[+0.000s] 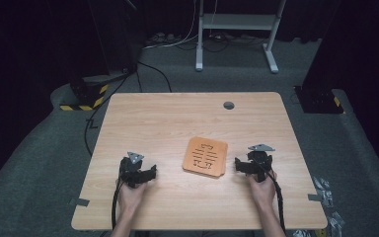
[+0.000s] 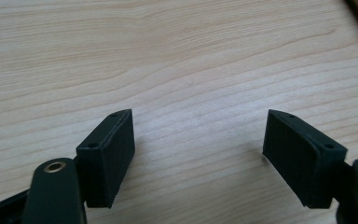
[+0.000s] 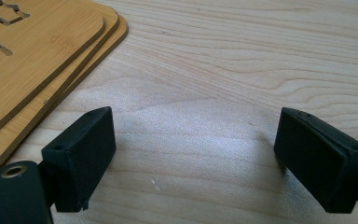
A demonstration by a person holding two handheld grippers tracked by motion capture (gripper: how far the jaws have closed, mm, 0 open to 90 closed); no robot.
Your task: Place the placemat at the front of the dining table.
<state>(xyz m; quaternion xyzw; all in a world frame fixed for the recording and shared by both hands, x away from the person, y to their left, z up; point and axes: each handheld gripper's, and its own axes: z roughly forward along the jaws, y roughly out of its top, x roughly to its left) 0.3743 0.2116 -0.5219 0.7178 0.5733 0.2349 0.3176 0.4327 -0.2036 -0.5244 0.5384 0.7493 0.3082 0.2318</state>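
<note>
A stack of bamboo coasters (image 1: 205,156) lies on the table (image 1: 168,118) between the two grippers, nearer the right one. The right gripper (image 3: 193,154) rests just beside the stack's corner, jaws spread wide and empty; the left gripper (image 2: 198,154) sits well apart over bare wood, jaws likewise wide and empty. The top coaster is best taken at its overhanging edge, one jaw slid low under the rim, while the stack is steadied from the far side. Three coaster edges can be counted in the right gripper view; two grippers, one table.
</note>
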